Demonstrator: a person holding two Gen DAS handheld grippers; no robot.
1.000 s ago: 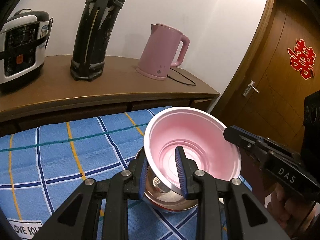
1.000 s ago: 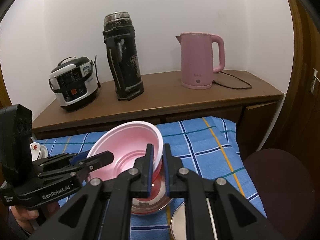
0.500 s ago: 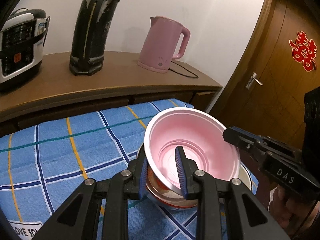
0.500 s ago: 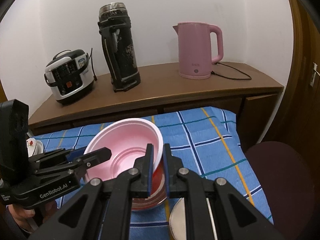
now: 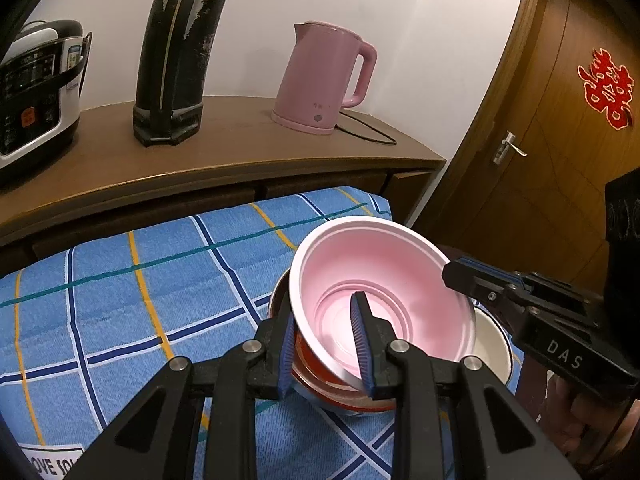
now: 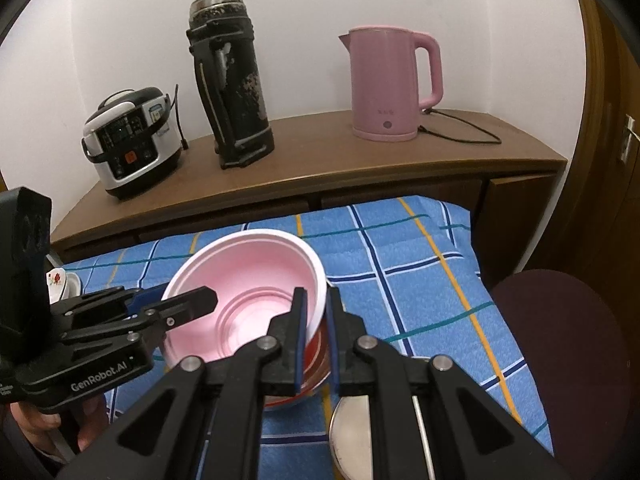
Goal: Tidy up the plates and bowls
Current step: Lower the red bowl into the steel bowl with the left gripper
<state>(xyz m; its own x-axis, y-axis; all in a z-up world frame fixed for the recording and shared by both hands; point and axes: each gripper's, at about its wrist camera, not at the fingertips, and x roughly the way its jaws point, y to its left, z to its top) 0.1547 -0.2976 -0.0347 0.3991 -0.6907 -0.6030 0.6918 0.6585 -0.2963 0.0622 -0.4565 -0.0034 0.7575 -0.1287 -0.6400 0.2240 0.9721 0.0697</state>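
Gripping opposite sides of its rim, both grippers hold the pink bowl (image 5: 384, 300) tilted above the red bowl (image 5: 336, 384), presumably for nesting. The left gripper (image 5: 326, 350) is clamped on the near-left rim; the right gripper (image 6: 316, 332) is pinched narrowly on the right rim. Alongside, a metal dish (image 6: 360, 432) rests on the blue checked cloth (image 5: 140, 288).

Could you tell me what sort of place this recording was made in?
Most likely a room in a home, perhaps a dining corner: a wooden sideboard carries a rice cooker and a pink electric kettle, and a checked blue cloth covers the table, beside a wooden door.
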